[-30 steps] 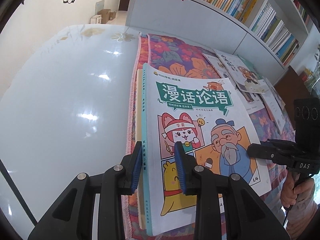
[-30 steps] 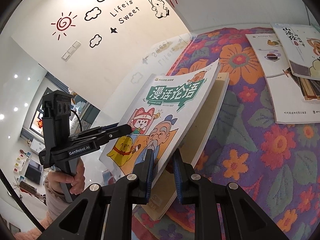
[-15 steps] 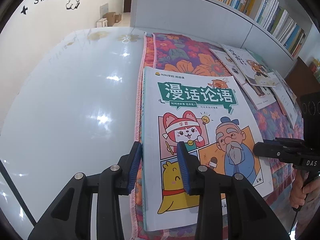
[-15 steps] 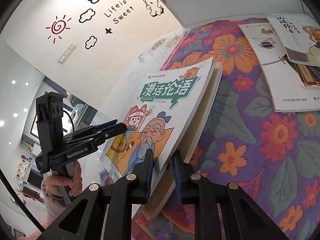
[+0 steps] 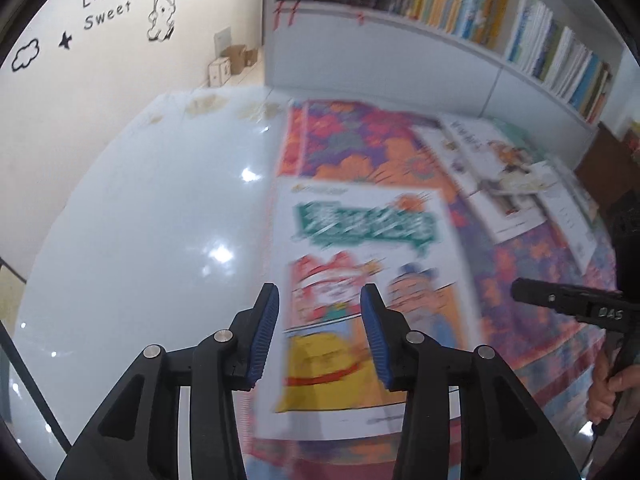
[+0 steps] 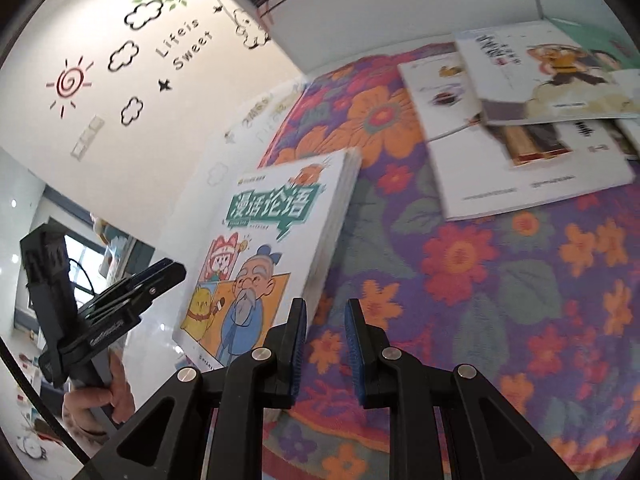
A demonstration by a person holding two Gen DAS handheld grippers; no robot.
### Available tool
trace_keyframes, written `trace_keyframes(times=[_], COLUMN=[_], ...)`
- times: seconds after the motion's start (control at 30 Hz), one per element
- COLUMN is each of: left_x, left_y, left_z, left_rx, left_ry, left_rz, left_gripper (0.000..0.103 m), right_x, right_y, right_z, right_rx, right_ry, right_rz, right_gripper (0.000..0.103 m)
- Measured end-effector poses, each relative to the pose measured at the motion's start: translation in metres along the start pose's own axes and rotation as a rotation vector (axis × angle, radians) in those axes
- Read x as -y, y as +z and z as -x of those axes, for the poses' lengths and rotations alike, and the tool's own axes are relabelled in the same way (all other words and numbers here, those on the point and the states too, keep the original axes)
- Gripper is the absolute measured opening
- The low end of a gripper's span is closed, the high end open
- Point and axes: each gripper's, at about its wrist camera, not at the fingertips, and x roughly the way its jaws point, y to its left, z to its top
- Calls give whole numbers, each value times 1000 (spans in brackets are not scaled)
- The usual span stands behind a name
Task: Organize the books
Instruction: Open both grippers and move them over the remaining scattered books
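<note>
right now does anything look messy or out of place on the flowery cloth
Yes. The loose books at the far right lie overlapped and skewed, not squared up. The cartoon book lies flat near the left edge of the flowered cloth, apparently on other books. Both the left gripper and right gripper are open, holding nothing.

A children's reading room: packed bookshelves [image 5: 500,12] at one o'clock, a "Life is Sweet" cartoon wall decal [image 6: 182,46] at eleven, picture books [image 6: 520,120] on a floral cloth [image 6: 500,300].
</note>
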Motion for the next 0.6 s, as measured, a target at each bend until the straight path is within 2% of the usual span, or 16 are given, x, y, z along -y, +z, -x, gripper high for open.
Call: trace_keyframes(times=[0.03,0.07,0.1,0.17,0.23,0.3,0.33,0.37,0.43,0.5,0.6], left_x=[9,20,32,55,86,114,130,144,173,194,227], left_y=[4,9,14,22,32,39,43,46,51,55,57], left_z=[4,7,10,14,16,11,5,-2,-22,-41,-74], left_rx=[10,19,34,70,103,112,115,116,113,95,76], left_ry=[-17,-39,-62,-99,-128,-155,-177,-194,-221,-225,-206], left_rz=[-1,-4,-8,-17,-38,-46,-37,-24,12,32,53], left_gripper=[44,51,65,78,78,88,91,95,96,96,96], right_x=[5,9,13,21,34,48,60,69,92,115,147], right_y=[1,0,1,0,-1,-2,-5,-6,-12,-13,-14], right_z=[10,16,28,47,71,90,105,115,138,152,168], right_rx=[18,29,48,85,126,164,200,223,269,295,344], right_ry=[-3,-9,-20,-36,-63,-97,-132,-155,-232,-281,-355], right_rz=[-6,-10,-11,-14,-19,-22,-27,-29,-31,-42,-35], right_gripper=[18,18,18,19,24,39,54,62,66,77,79])
